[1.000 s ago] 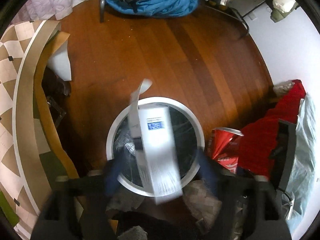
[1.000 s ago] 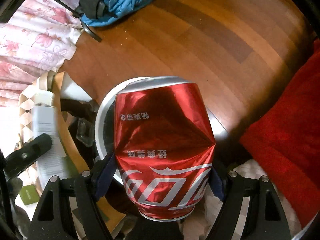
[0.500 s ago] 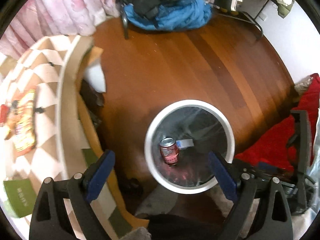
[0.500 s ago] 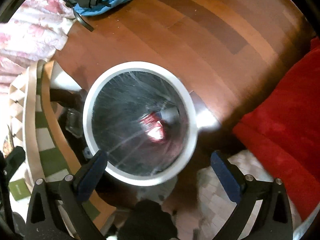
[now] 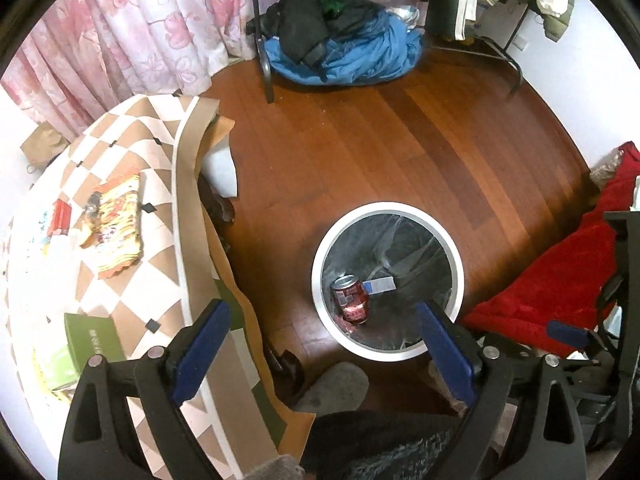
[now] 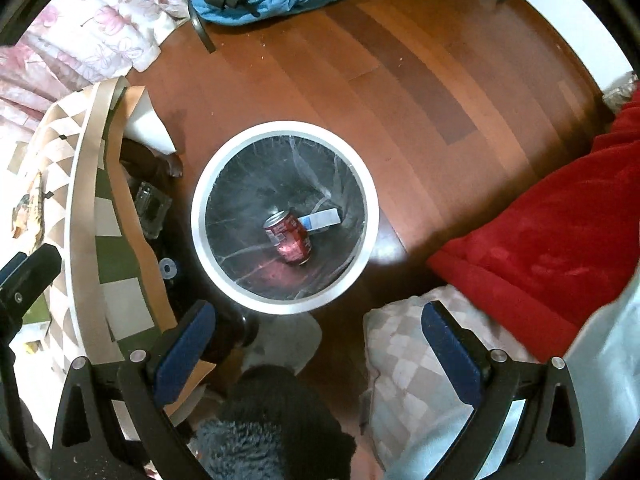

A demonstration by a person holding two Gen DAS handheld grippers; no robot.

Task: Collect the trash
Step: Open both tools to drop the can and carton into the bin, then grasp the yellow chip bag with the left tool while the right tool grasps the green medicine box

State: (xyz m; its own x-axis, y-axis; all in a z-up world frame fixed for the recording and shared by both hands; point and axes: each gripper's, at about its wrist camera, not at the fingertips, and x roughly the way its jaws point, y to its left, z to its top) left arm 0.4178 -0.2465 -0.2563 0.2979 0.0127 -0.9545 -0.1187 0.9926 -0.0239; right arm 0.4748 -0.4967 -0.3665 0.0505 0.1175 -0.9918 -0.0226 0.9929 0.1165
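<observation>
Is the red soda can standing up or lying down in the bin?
Lying down. The can rests on its side at the bottom of the bin, its top facing sideways, beside a small white box.

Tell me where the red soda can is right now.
The red soda can lies at the bottom of the white trash bin, touching a small white-and-blue box.

1. A crumpled red aluminium drink can [image 6: 289, 237] lies on its side at the bottom of the round white-rimmed bin [image 6: 208, 196].
2. A small white-and-blue carton [image 6: 322, 219] lies touching it.
</observation>
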